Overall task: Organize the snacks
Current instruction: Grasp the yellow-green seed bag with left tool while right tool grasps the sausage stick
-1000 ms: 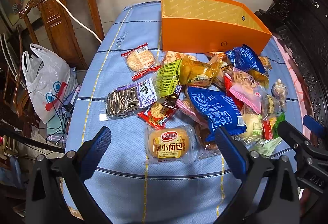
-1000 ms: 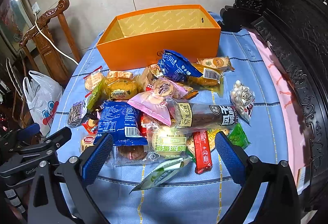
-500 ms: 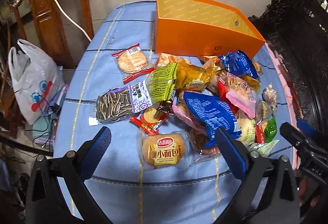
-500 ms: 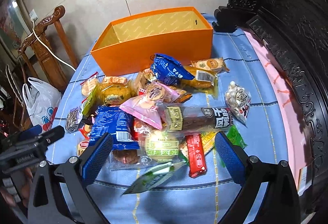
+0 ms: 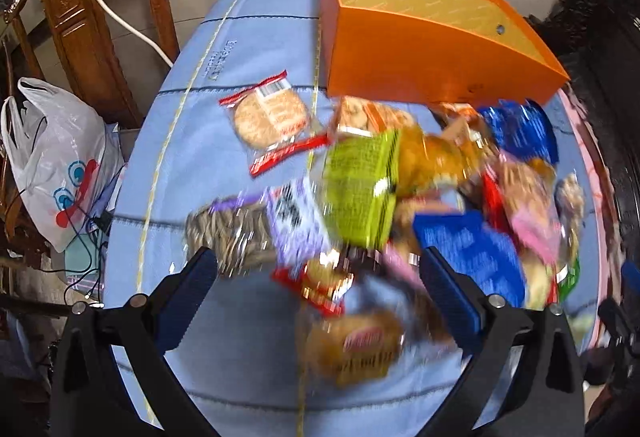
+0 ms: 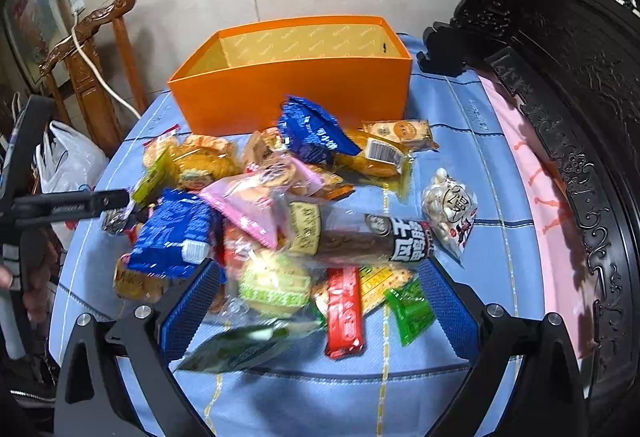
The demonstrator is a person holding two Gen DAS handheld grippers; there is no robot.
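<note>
Blue-clothed table [image 6: 500,249] is carrying a snack pile [image 6: 280,213] lying loose before the empty orange box [image 6: 296,85], both the left gripper [image 5: 320,277] and right gripper [image 6: 318,297] hovering spread and empty, probably picking a first packet to box.

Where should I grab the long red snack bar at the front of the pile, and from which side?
Grip the red snack bar across its narrow middle, coming from above with the right gripper. It lies flat, lengthwise toward the camera, on top of neighbouring packets, so its long edges look free.
</note>
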